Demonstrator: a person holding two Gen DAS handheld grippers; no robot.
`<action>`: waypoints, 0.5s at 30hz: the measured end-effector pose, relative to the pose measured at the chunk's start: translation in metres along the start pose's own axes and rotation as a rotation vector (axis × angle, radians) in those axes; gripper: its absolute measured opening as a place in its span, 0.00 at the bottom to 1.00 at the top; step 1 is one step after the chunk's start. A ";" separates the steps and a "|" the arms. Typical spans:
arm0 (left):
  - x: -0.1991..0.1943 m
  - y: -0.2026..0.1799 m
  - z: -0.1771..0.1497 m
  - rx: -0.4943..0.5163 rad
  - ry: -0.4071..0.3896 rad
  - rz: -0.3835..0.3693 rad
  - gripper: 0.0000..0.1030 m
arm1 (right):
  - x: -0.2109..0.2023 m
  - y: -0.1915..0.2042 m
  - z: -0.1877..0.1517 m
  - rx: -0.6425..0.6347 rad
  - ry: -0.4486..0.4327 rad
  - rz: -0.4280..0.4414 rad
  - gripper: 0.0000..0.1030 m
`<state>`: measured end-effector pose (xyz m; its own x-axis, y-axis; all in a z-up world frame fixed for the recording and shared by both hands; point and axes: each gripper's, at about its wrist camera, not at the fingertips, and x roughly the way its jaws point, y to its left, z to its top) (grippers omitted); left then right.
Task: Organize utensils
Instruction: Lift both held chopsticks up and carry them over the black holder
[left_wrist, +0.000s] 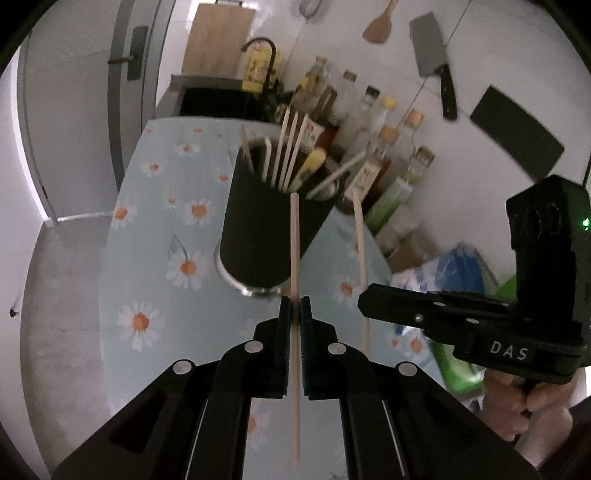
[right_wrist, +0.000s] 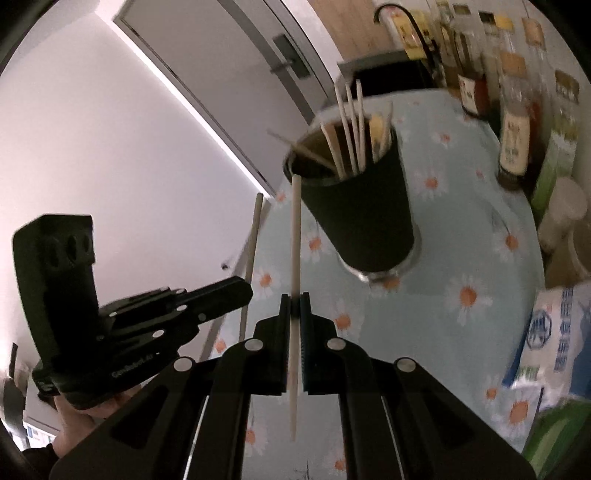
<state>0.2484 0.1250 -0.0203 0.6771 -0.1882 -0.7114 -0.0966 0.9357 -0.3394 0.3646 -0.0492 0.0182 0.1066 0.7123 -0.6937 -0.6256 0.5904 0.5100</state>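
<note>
A black utensil cup (left_wrist: 273, 225) (right_wrist: 362, 206) stands on the daisy-print tablecloth (left_wrist: 155, 206) (right_wrist: 461, 258) and holds several pale chopsticks and a yellow-handled piece. My left gripper (left_wrist: 294, 301) is shut on one pale chopstick (left_wrist: 294, 243), whose tip points at the cup's near side. The right gripper (left_wrist: 365, 302) comes in from the right, and a second chopstick (left_wrist: 359, 240) sticks up from its tip. In the right wrist view my right gripper (right_wrist: 294, 301) is shut on its chopstick (right_wrist: 295, 229), just left of the cup. There the left gripper (right_wrist: 243, 291) holds its chopstick (right_wrist: 253, 236) farther left.
Sauce and oil bottles (left_wrist: 369, 122) (right_wrist: 513, 133) line the wall behind the cup. A cleaver (left_wrist: 432, 59) and a wooden spatula (left_wrist: 378, 26) hang on the wall. A sink with a black faucet (left_wrist: 262, 62) lies beyond the table. Bags (right_wrist: 554, 332) sit at the table's right side.
</note>
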 end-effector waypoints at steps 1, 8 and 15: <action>-0.002 -0.001 0.004 0.000 -0.012 -0.001 0.04 | -0.004 0.000 0.005 -0.004 -0.021 -0.005 0.06; -0.007 -0.005 0.028 0.008 -0.088 -0.019 0.04 | -0.015 -0.004 0.029 -0.018 -0.127 0.022 0.06; -0.008 -0.003 0.054 -0.002 -0.157 -0.073 0.04 | -0.019 -0.005 0.053 -0.035 -0.218 0.045 0.06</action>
<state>0.2825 0.1400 0.0197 0.7879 -0.2069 -0.5800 -0.0442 0.9205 -0.3883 0.4070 -0.0455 0.0561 0.2405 0.8051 -0.5423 -0.6596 0.5454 0.5172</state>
